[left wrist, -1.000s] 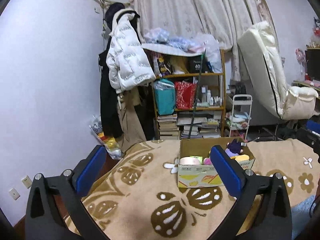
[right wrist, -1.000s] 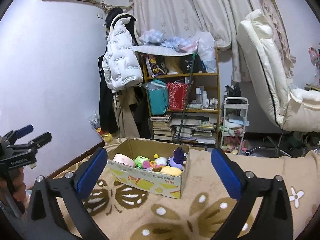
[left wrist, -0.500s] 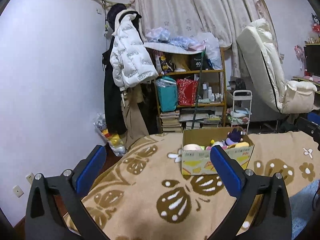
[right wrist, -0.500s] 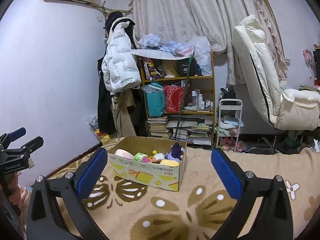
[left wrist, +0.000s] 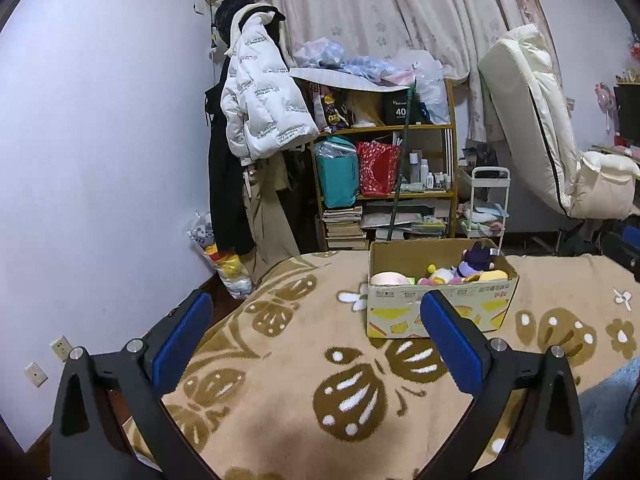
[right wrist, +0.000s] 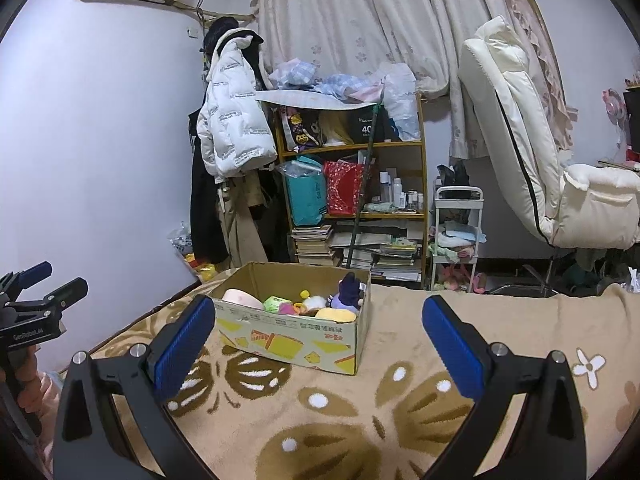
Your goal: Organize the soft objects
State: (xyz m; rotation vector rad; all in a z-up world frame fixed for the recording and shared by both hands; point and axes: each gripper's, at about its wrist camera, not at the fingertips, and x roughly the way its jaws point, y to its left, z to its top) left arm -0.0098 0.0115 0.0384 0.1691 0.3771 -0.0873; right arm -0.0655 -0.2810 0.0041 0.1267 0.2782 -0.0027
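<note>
A cardboard box stands on the butterfly-patterned blanket. It holds several soft toys, among them a purple plush, a yellow plush and a pink round one. My left gripper is open and empty, well short of the box. My right gripper is open and empty, also short of the box. The left gripper also shows at the left edge of the right wrist view.
A cluttered shelf with books and bags stands behind the bed. A white jacket hangs on the wall. A cream recliner chair is at the right, a small white cart beside the shelf.
Both grippers have drawn back and lowered a little, so the box sits slightly farther and lower in each view. Both stay open and empty.
</note>
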